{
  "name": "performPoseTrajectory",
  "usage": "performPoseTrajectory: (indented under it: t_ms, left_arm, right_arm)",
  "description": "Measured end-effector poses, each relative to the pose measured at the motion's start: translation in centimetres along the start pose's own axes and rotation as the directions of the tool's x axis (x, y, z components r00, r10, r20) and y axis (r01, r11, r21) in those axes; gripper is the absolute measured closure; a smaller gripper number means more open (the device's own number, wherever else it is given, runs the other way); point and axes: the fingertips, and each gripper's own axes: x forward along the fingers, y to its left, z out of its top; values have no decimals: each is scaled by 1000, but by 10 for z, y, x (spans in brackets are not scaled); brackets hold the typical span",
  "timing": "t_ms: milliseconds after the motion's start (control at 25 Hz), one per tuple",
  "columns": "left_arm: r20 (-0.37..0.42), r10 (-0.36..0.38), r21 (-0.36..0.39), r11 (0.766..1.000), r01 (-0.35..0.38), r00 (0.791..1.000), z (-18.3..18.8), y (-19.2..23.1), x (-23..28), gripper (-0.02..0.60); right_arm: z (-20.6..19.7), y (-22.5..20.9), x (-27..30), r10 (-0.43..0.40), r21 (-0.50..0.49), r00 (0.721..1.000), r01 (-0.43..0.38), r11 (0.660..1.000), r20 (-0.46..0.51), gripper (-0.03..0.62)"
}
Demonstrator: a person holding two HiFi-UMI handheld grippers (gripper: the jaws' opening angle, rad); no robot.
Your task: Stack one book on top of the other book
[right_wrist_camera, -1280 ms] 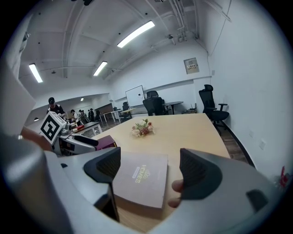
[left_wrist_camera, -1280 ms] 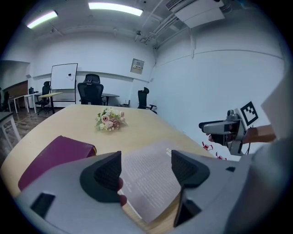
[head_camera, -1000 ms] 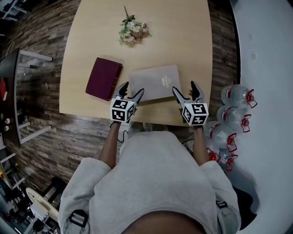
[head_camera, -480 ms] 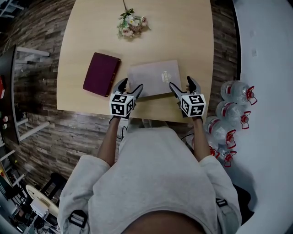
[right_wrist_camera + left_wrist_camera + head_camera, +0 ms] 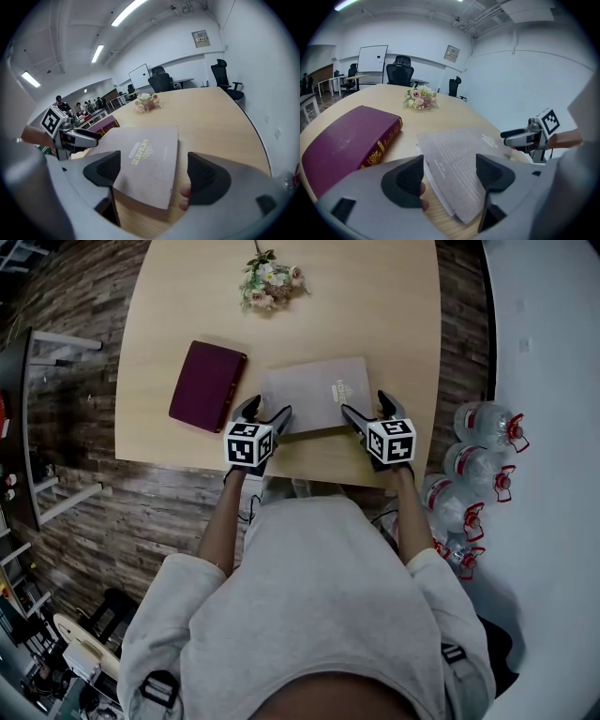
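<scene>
A grey book (image 5: 314, 395) lies flat near the front edge of the wooden table (image 5: 394, 296). A maroon book (image 5: 206, 385) lies to its left, apart from it. My left gripper (image 5: 265, 418) is open over the grey book's near left corner (image 5: 454, 187), and its pads do not press on it. My right gripper (image 5: 367, 409) is open around the near right corner (image 5: 145, 159); its jaws have just been opening. In the left gripper view the maroon book (image 5: 347, 140) lies to the left of the jaws.
A small bunch of flowers (image 5: 272, 282) lies at the table's far side. Several water bottles with red caps (image 5: 483, 460) stand on the floor to the right. The table's front edge (image 5: 309, 474) runs just under both grippers.
Both grippers have sunk and moved forward to the grey book's near edge. Each now has a near corner between its jaws. The books have not moved.
</scene>
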Motion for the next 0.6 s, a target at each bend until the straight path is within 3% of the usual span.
performPoseTrajectory:
  t_ms: [600]
  left_arm:
    - [-42, -34, -41, 999, 32, 999, -11, -3, 14, 218]
  right_arm:
    - [-23, 3, 18, 36, 36, 996, -33, 999, -83, 141]
